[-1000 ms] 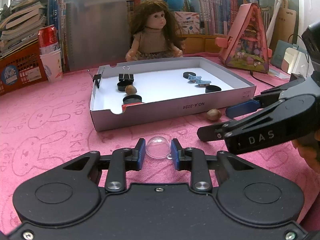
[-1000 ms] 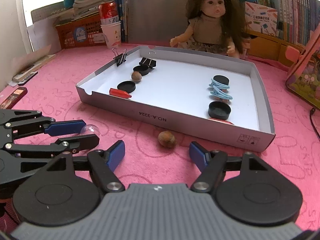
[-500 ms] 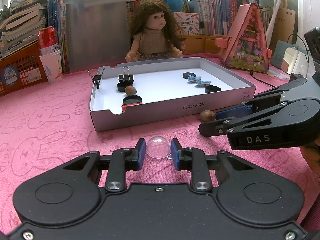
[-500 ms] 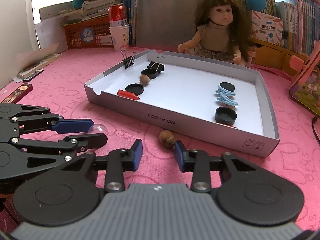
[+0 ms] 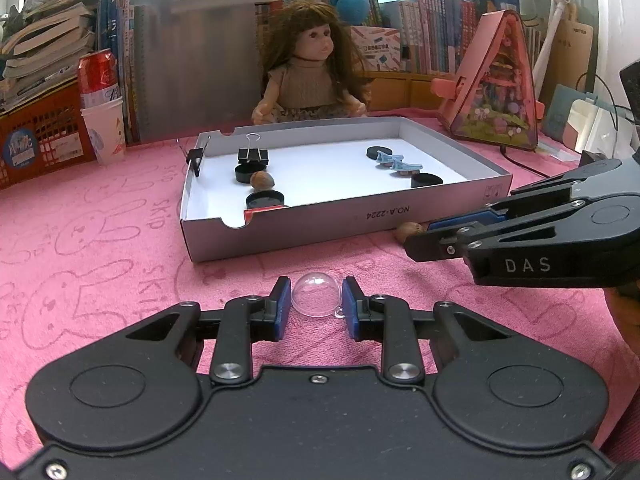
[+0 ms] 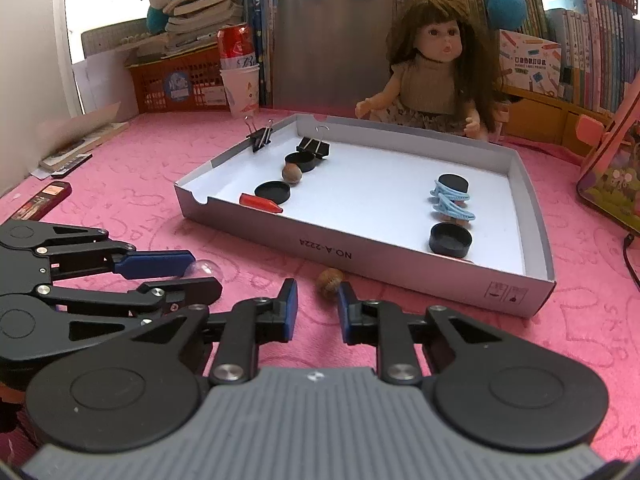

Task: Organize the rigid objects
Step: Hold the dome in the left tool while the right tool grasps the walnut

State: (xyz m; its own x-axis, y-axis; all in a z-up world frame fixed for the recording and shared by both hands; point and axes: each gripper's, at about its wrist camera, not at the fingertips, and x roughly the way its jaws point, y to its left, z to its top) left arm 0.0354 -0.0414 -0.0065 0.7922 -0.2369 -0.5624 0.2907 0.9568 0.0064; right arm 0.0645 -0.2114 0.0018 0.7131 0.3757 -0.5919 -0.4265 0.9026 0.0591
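A grey box lid tray lies on the pink cloth and holds binder clips, black caps, a nut, a red piece and blue clips. My left gripper is shut on a clear plastic dome resting on the cloth in front of the tray. My right gripper has narrowed around a brown nut on the cloth by the tray's front wall; the pads do not quite touch it.
A doll sits behind the tray. A red basket, paper cup with a can, books and a pink triangular toy house line the back. Small items lie at far left.
My right gripper has moved forward to the nut and closed most of the way around it. My left gripper has stayed still, holding the dome.
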